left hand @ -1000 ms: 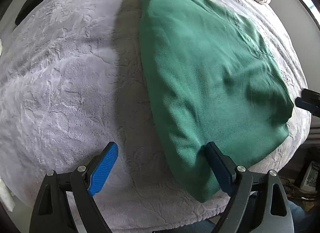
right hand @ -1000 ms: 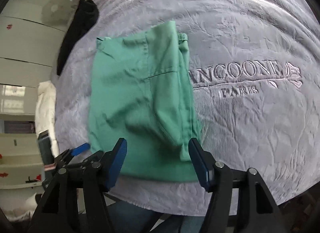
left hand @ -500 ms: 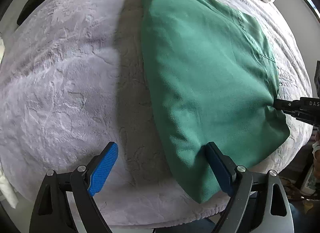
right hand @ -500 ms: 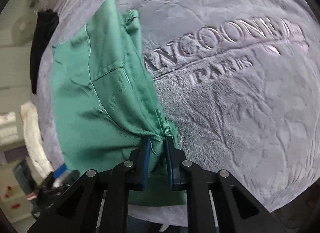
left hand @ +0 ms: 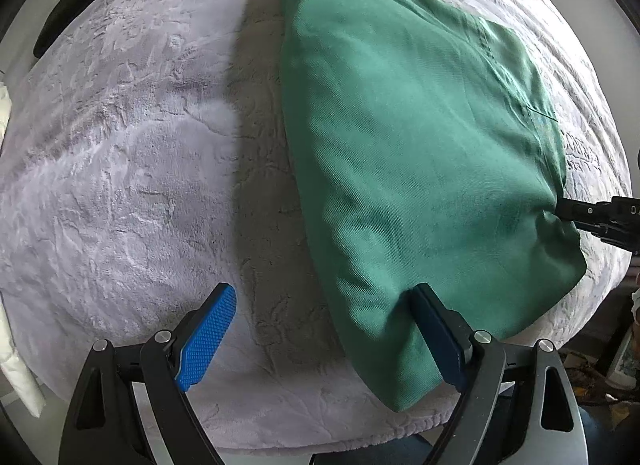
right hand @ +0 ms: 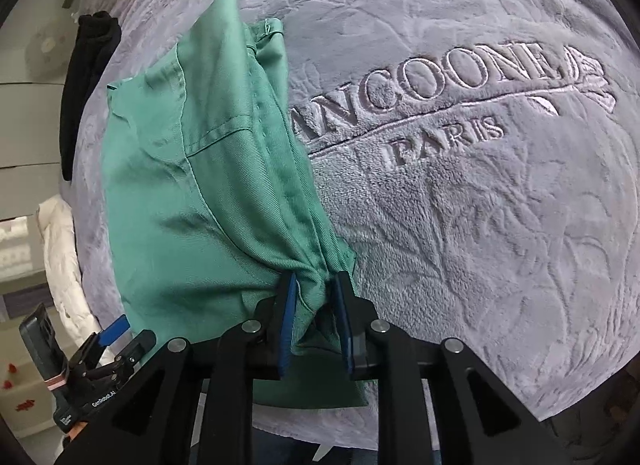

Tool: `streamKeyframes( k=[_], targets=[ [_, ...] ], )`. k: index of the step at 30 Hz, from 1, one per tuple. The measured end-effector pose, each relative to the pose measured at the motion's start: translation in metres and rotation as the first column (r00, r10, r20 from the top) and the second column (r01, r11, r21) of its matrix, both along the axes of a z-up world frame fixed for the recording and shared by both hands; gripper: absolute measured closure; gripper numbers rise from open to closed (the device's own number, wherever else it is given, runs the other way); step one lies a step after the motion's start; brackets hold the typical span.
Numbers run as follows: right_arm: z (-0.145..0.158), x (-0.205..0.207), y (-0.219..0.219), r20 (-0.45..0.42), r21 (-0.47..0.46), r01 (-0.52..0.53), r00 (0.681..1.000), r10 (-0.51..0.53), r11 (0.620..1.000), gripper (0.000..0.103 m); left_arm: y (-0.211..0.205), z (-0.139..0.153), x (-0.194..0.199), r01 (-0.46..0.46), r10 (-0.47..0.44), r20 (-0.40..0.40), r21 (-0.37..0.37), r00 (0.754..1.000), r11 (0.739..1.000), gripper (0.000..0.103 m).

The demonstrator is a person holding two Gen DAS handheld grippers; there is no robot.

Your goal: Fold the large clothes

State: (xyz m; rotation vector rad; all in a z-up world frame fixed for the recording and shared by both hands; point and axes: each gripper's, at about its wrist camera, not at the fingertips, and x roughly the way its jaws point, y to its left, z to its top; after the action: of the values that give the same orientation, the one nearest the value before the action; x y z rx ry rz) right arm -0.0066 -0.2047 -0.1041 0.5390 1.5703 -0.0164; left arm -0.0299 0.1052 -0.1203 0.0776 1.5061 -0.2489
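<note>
The right claw (right hand: 314,289), whose jaws had just been closing, pinched a bunched fold of the green garment (right hand: 192,201). The left claw (left hand: 322,317) (spread wide) straddled its edge on the grey bed blanket (left hand: 120,153).

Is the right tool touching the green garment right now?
Touching. Right wrist view: right tool has bunched green garment fabric pinched between its blue pads.
</note>
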Motion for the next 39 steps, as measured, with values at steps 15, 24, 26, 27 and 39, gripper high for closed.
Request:
streamKeyframes(
  k=[15, 24, 26, 27, 39],
  targets=[
    [0.048, 0.003, 0.005, 0.063, -0.099, -0.043, 0.997, 0.049, 0.994, 0.031, 0.003, 0.034, 0.021, -0.063, 0.059, 0.079, 0.037, 0.995, 0.997, 0.0],
    [0.095, 0.033, 0.052, 0.132, -0.273, -0.165, 0.969, 0.207, 0.948, 0.019, -0.014, 0.076, 0.035, -0.076, 0.068, 0.152, 0.05, 0.986, 0.996, 0.0],
    [0.101, 0.034, 0.058, 0.137, -0.311, -0.178, 0.964, 0.229, 0.934, 0.018, -0.016, 0.082, 0.037, -0.08, 0.071, 0.165, 0.048, 0.984, 0.996, 0.0],
    [0.105, 0.035, 0.061, 0.144, -0.326, -0.179, 0.961, 0.236, 0.928, 0.017, -0.018, 0.086, 0.04, -0.08, 0.071, 0.173, 0.048, 0.982, 0.996, 0.0],
    [0.119, 0.037, 0.072, 0.141, -0.375, -0.163, 0.963, 0.23, 0.913, 0.0, -0.026, 0.112, 0.043, -0.106, 0.083, 0.235, 0.09, 0.969, 0.99, 0.0]
  ],
)
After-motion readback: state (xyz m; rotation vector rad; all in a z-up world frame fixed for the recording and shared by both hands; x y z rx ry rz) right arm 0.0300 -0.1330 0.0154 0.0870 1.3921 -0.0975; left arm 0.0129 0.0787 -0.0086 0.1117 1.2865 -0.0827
